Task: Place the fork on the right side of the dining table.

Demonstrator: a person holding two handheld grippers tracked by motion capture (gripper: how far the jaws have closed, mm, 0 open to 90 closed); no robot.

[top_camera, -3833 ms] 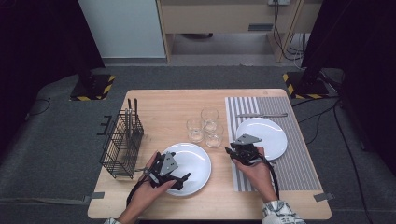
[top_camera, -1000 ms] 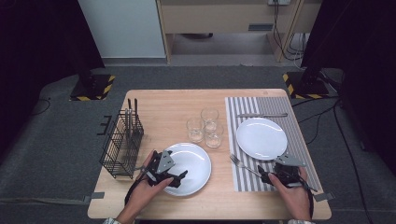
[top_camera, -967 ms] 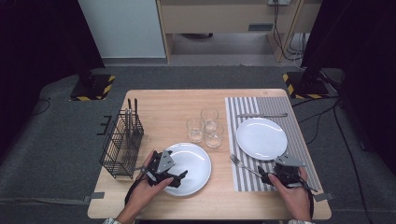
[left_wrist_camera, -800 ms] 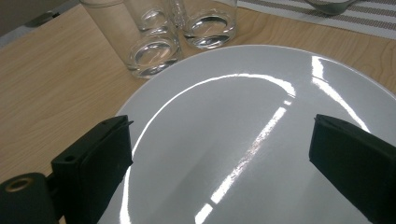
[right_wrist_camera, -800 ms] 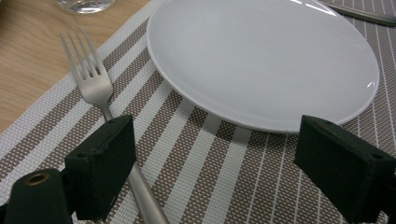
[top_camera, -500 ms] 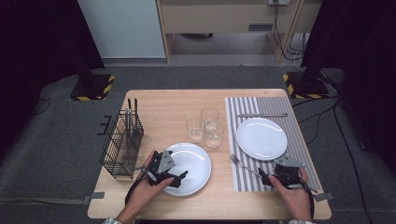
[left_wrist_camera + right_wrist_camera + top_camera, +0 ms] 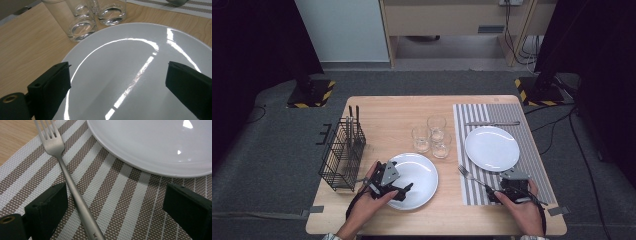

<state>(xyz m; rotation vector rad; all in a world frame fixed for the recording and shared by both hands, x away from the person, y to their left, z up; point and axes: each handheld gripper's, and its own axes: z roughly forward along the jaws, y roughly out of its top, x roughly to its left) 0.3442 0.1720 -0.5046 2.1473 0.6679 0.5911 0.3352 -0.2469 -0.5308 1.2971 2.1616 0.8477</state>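
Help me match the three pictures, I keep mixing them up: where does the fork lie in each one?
High view: fork on the striped placemat, lower left of the right-hand plate.
Left gripper view: not in it.
Right gripper view: fork running from upper left to bottom centre.
Shared landmark: the placemat.

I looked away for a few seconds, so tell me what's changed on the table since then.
The right gripper came from the plate on the striped mat to the near edge. The fork now lies on the mat between its jaws, which have just been opening. The left gripper stays over the near plate; the glasses and rack are unmoved.
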